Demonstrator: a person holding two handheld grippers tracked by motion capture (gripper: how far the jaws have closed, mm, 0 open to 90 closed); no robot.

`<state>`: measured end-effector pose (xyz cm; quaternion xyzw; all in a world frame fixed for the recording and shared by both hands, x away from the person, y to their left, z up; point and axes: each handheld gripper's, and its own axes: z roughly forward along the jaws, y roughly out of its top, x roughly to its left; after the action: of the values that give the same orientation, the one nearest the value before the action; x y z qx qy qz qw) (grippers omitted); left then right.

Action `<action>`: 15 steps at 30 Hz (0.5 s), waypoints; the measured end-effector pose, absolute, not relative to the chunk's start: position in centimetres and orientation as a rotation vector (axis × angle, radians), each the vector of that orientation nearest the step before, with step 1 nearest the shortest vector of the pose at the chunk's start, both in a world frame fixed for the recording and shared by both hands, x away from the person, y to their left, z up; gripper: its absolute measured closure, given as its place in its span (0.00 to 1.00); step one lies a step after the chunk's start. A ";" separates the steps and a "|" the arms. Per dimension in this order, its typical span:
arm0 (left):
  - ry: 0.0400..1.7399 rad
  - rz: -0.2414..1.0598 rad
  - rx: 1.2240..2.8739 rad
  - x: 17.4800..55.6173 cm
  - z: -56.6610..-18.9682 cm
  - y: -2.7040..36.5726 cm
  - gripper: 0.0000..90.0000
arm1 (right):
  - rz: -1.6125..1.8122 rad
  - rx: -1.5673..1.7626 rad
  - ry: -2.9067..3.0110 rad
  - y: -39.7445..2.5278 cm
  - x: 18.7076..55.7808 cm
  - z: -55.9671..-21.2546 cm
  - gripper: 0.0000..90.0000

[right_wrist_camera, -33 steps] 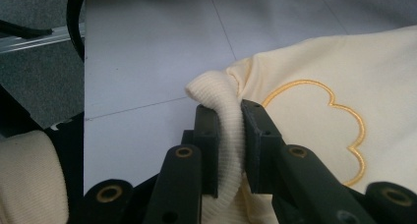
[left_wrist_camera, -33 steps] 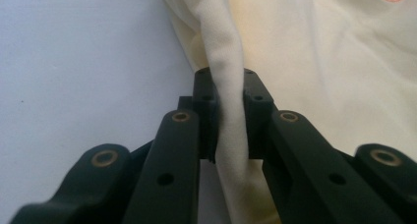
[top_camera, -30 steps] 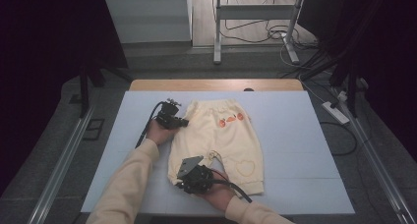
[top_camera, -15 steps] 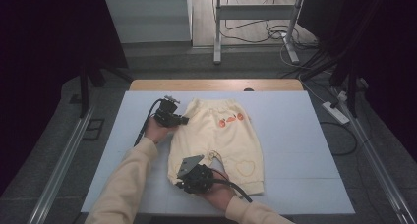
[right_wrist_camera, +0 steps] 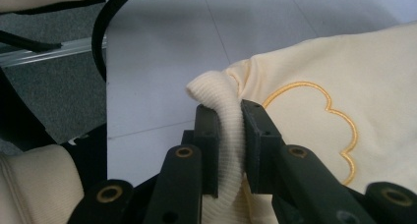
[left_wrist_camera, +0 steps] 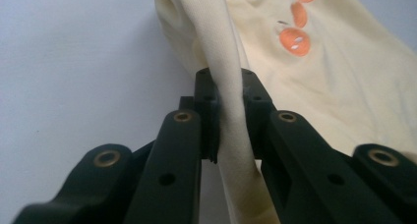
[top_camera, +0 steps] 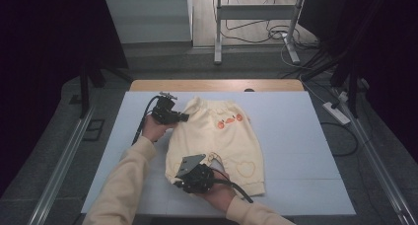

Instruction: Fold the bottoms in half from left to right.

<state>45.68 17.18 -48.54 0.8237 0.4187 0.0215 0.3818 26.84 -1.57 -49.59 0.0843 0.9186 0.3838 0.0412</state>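
A pale yellow pair of child's shorts (top_camera: 224,138) lies on the white table (top_camera: 296,136), with small orange prints (left_wrist_camera: 294,40) near the waist and embroidered outlines (right_wrist_camera: 339,130) near the hems. My left gripper (top_camera: 185,117) is shut on the fabric at the far left corner of the shorts (left_wrist_camera: 226,81). My right gripper (top_camera: 177,181) is shut on a ribbed cuff (right_wrist_camera: 223,121) at the near left corner. Both pinched edges are lifted slightly off the table.
The white table's wooden far edge (top_camera: 217,85) borders a dark floor with cables and a metal stand (top_camera: 217,32). A power strip (top_camera: 336,112) lies on the floor at the right. Metal rails (top_camera: 64,161) run along both sides of the table.
My left gripper has lifted a little, away from me, with the far corner of the shorts in it. The right gripper has hardly moved.
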 end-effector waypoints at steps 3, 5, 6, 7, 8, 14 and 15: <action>1.068 0.049 2.097 45.6 -48.4 17.3 0.90 | 1.185 0.260 2.810 -1.6 26.8 -49.4 0.87; 1.069 0.047 2.099 45.6 -48.4 17.3 0.90 | 1.185 0.259 2.812 -1.6 26.8 -49.4 0.87; 1.070 0.046 2.099 45.5 -48.4 17.3 0.90 | 1.184 0.260 2.814 -1.6 26.8 -49.5 0.87; 1.069 0.046 2.100 45.5 -48.4 17.3 0.90 | 1.182 0.258 2.816 -1.5 26.8 -49.5 0.87; 1.068 0.044 2.099 45.6 -48.4 17.3 0.90 | 1.179 0.256 2.818 -1.5 26.8 -49.5 0.87; 1.070 0.040 2.093 45.6 -48.3 17.6 0.90 | 1.177 0.259 2.827 -1.5 26.8 -49.4 0.87; 1.069 0.042 2.088 45.5 -48.2 17.8 0.90 | 1.180 0.258 2.827 -1.6 26.8 -49.3 0.87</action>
<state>45.52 17.75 -48.16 0.8205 0.4200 0.0166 0.3874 26.85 -1.55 -49.32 0.0838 0.9191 0.3836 0.0338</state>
